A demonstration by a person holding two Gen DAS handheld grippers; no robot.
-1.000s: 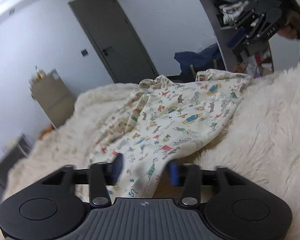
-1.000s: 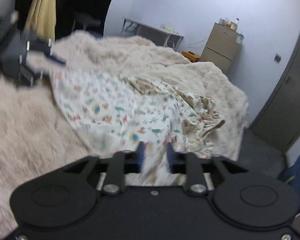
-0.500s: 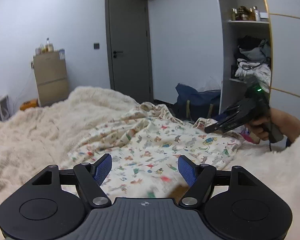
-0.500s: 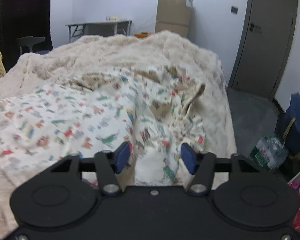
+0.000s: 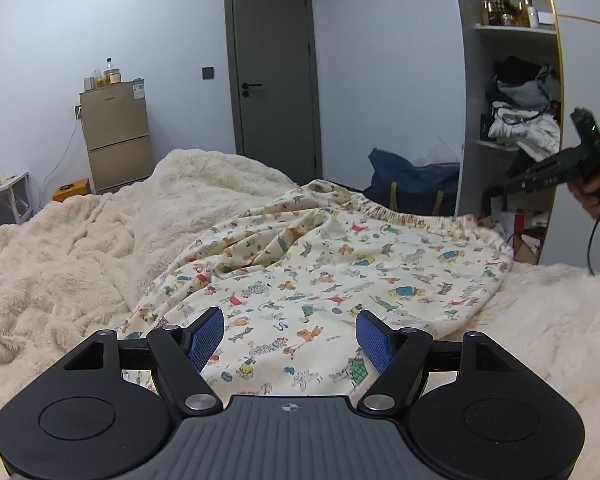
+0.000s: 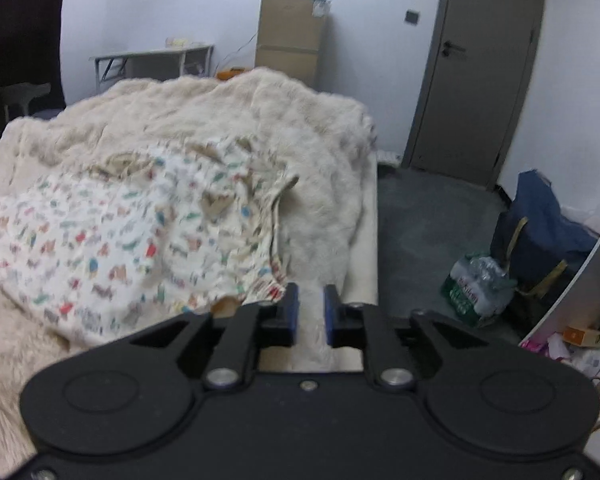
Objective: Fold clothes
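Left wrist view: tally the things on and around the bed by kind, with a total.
Printed garment: 1
Fluffy blanket: 1
Grey door: 1
Small fridge: 1
Blue bag: 1
Total: 5

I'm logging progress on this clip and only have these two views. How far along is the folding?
Early. Done: the printed garment is laid out on the fluffy blanket, its elastic edge toward the far side. In hand: nothing; the left gripper is open above the cloth, and the right gripper, nearly closed, holds nothing beside its edge. Left: its far side is bunched and wrinkled, and no neat fold shows.
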